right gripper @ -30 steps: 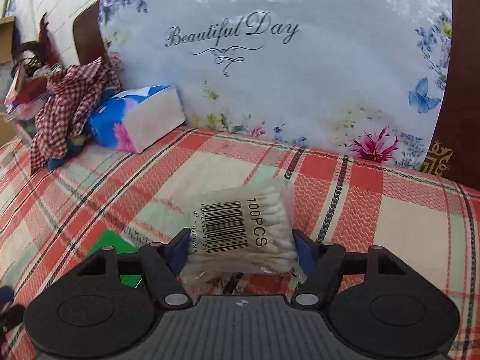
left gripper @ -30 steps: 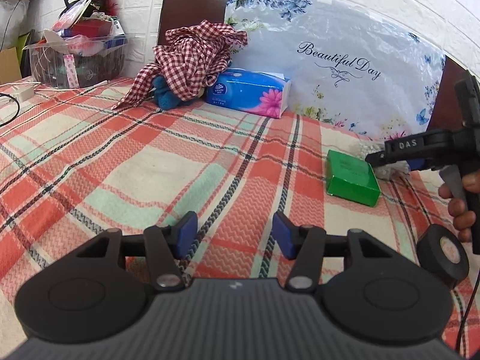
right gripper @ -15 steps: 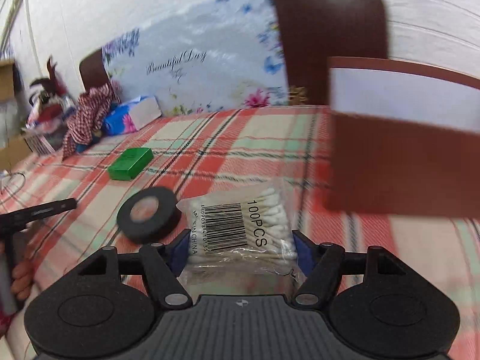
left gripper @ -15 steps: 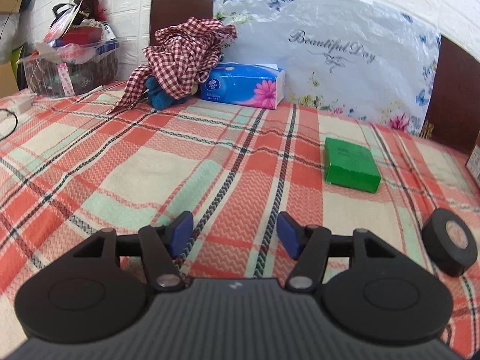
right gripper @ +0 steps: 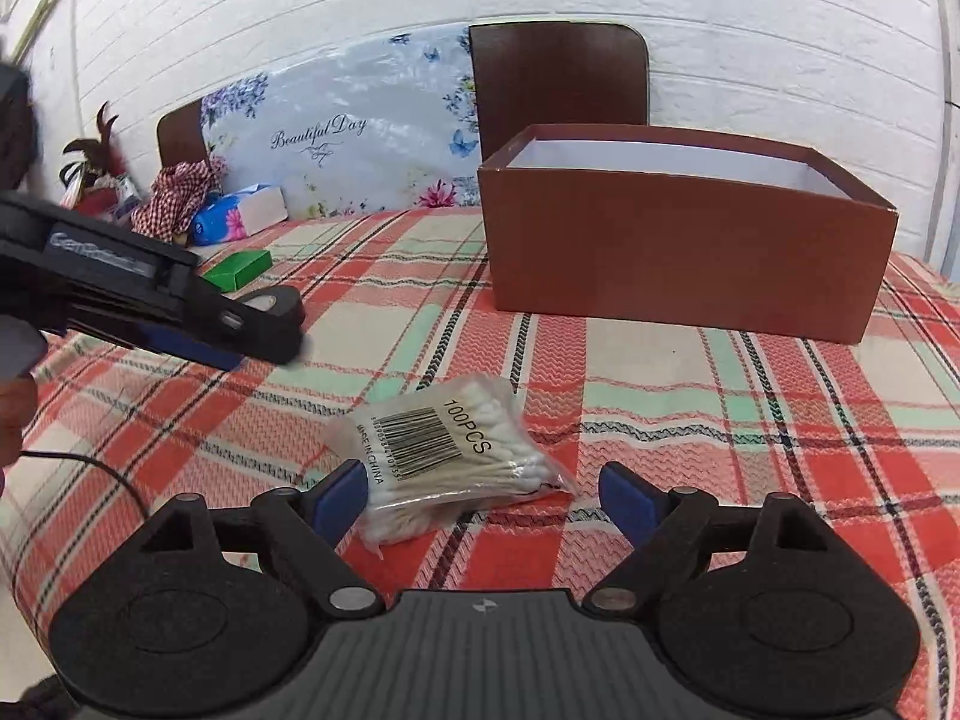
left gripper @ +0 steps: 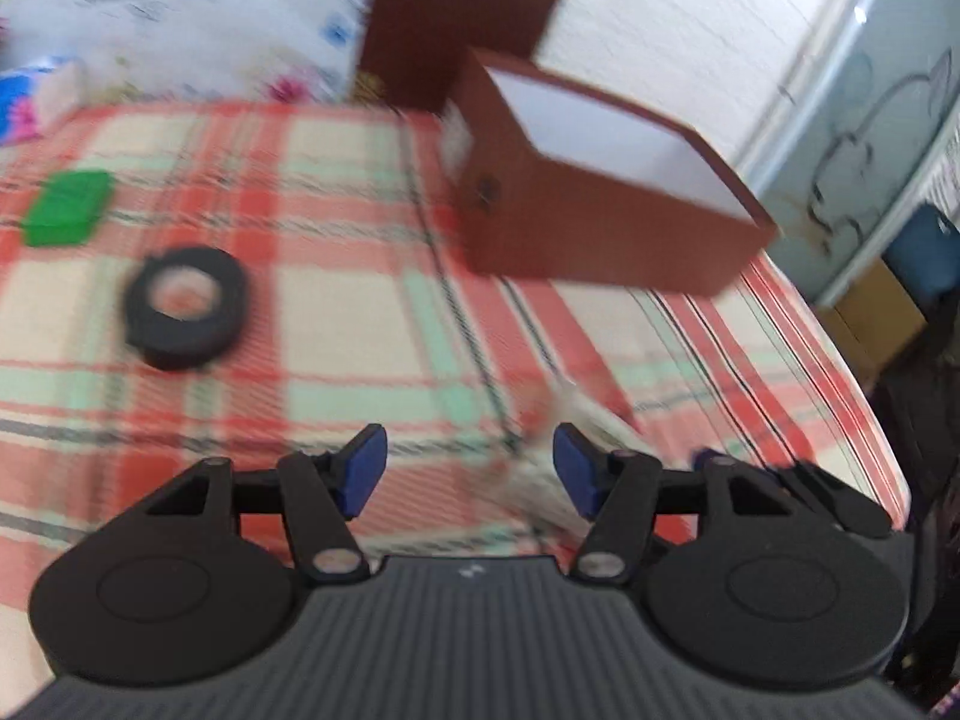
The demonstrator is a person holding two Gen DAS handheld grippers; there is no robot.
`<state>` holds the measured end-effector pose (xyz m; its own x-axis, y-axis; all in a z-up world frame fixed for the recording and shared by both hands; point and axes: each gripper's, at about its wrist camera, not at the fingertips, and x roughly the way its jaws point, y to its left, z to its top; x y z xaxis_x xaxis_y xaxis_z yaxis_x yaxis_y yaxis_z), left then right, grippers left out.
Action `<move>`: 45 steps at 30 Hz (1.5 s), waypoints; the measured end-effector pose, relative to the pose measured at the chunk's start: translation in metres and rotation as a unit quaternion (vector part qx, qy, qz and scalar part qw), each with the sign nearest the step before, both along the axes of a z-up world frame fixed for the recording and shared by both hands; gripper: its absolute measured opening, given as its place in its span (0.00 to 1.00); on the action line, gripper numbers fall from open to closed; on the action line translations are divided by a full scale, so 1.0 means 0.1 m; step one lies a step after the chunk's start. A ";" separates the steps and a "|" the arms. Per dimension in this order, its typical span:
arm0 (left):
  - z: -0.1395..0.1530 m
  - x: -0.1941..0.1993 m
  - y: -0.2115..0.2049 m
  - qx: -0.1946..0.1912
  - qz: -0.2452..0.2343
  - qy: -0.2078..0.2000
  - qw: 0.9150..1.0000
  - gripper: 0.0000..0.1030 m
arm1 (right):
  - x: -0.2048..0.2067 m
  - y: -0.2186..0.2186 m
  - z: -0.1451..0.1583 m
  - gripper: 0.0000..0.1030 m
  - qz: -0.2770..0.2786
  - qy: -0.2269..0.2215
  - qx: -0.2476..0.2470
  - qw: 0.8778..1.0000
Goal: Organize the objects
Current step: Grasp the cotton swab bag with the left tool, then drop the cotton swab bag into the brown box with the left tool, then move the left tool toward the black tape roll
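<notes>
Cotton-swab bag (right gripper: 451, 463) lies on plaid cloth (right gripper: 720, 420) just short of brown box (right gripper: 684, 252), right gripper (right gripper: 480, 498) jaws just spread & off it, left gripper (left gripper: 469, 468) apart w/ nothing; next: re-grab, lift into box.

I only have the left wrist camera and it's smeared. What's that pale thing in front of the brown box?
Observer: A clear bag of cotton swabs, marked 100PCS, lying on the plaid cloth.
Operator: Is the right gripper holding it?
Observer: No. The right gripper has just been opening; the bag lies between its open jaws.
Operator: Where's my gripper from there?
Observer: The left gripper hangs above the cloth, left of the bag.
</notes>
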<state>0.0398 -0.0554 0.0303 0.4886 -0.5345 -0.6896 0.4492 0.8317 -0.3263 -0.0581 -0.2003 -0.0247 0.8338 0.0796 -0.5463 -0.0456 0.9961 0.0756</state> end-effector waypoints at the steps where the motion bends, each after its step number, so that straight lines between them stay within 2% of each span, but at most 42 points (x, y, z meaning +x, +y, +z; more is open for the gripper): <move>1: -0.05 0.01 -0.08 0.000 -0.004 0.020 1.000 0.65 | 0.00 -0.01 0.00 0.82 0.009 -0.001 -0.001 1.000; 3: -0.16 0.06 -0.16 -0.005 0.000 0.067 0.998 0.68 | 0.03 -0.01 0.01 0.84 0.031 -0.002 -0.013 0.999; 5: -0.25 0.09 -0.20 -0.013 -0.001 0.094 0.995 0.68 | 0.06 -0.02 0.02 0.86 0.056 -0.007 -0.043 0.997; 7: -0.30 0.07 -0.27 -0.006 0.000 0.096 0.995 0.68 | 0.14 0.00 0.00 0.90 0.076 -0.004 -0.066 0.995; 8: -0.31 0.07 -0.29 -0.003 0.001 0.091 0.996 0.68 | 0.20 0.00 -0.04 0.88 0.085 0.006 -0.074 0.994; 9: -0.31 0.07 -0.32 0.000 0.002 0.088 0.996 0.67 | 0.28 -0.01 -0.09 0.82 0.088 0.017 -0.076 0.993; 10: -0.32 0.08 -0.34 0.001 0.003 0.085 0.996 0.65 | 0.35 -0.01 -0.15 0.72 0.097 0.033 -0.066 0.992; 11: -0.32 0.09 -0.38 0.005 0.002 0.080 0.997 0.60 | 0.39 -0.02 -0.19 0.66 0.107 0.039 -0.047 0.992; 13: -0.28 0.16 -0.43 -0.001 -0.004 0.080 0.997 0.45 | 0.43 0.00 -0.17 0.64 0.100 0.033 -0.039 0.994; 14: -0.23 0.20 -0.46 -0.002 -0.006 0.080 0.997 0.45 | 0.44 0.00 -0.14 0.63 0.090 0.026 -0.036 0.995; 16: 0.03 0.23 -0.55 0.000 -0.019 0.044 0.999 0.45 | 0.41 -0.04 -0.01 0.63 0.070 -0.008 -0.023 0.997; 18: 0.33 0.24 -0.65 -0.011 -0.037 -0.006 0.999 0.45 | 0.40 -0.11 0.21 0.63 0.047 -0.062 -0.035 0.996; 20: 0.63 0.33 -0.80 -0.023 -0.053 -0.053 0.997 0.45 | 0.45 -0.23 0.43 0.63 0.022 -0.111 -0.044 0.993; 22: 0.84 0.49 -1.01 -0.031 -0.065 -0.085 0.994 0.45 | 0.60 -0.39 0.60 0.63 -0.003 -0.139 -0.043 0.989; 24: 0.96 0.70 -1.25 -0.032 -0.067 -0.103 0.992 0.50 | 0.83 -0.57 0.71 0.64 -0.026 -0.153 -0.048 0.987; 25: 1.00 0.84 -1.39 -0.034 -0.063 -0.111 0.991 0.61 | 0.97 -0.66 0.75 0.65 -0.040 -0.160 -0.047 0.985; 26: 1.01 0.97 -1.51 -0.034 -0.060 -0.113 0.991 0.68 | 1.12 -0.75 0.77 0.76 -0.056 -0.169 -0.044 0.983; 27: 0.98 1.10 -1.62 -0.028 -0.051 -0.119 0.991 0.73 | 1.31 -0.84 0.75 0.94 -0.074 -0.173 -0.046 0.981; 28: 0.94 1.21 -1.70 -0.012 -0.034 -0.125 0.991 0.72 | 1.49 -0.91 0.71 0.93 -0.092 -0.167 -0.062 0.980; 29: 0.90 1.28 -1.74 0.005 -0.017 -0.123 0.992 0.71 | 1.64 -0.97 0.65 0.85 -0.111 -0.152 -0.084 0.979; 30: 0.86 1.33 -1.74 0.007 -0.013 -0.115 0.993 0.70 | 1.74 -1.01 0.60 0.79 -0.128 -0.128 -0.098 0.979; 31: 0.84 1.33 -1.68 -0.006 -0.017 -0.112 0.994 0.70 | 1.73 -1.06 0.58 0.74 -0.139 -0.119 -0.091 0.979; 32: 0.80 1.31 -1.64 -0.013 -0.021 -0.116 0.993 0.70 | 1.63 -1.12 0.56 0.75 -0.138 -0.130 -0.069 0.979; 34: 0.74 1.20 -1.55 0.001 -0.020 -0.142 0.990 0.71 | 1.37 -1.16 0.53 0.80 -0.146 -0.157 -0.041 0.976; 36: 0.70 1.09 -1.44 0.006 -0.020 -0.154 0.988 0.71 | 1.12 -1.11 0.51 0.80 -0.152 -0.182 -0.039 0.971; 38: 0.65 0.97 -1.25 -0.009 -0.018 -0.152 0.988 0.72 | 0.89 -0.97 0.49 0.80 -0.149 -0.196 -0.036 0.969; 41: 0.57 0.79 -0.81 -0.024 -0.003 -0.140 0.990 0.72 | 0.68 -0.80 0.43 0.80 -0.132 -0.193 -0.016 0.972; 45: 0.36 0.63 -0.17 -0.012 0.039 -0.100 0.994 0.72 | 0.65 -0.44 0.26 0.80 -0.057 -0.139 0.021 0.988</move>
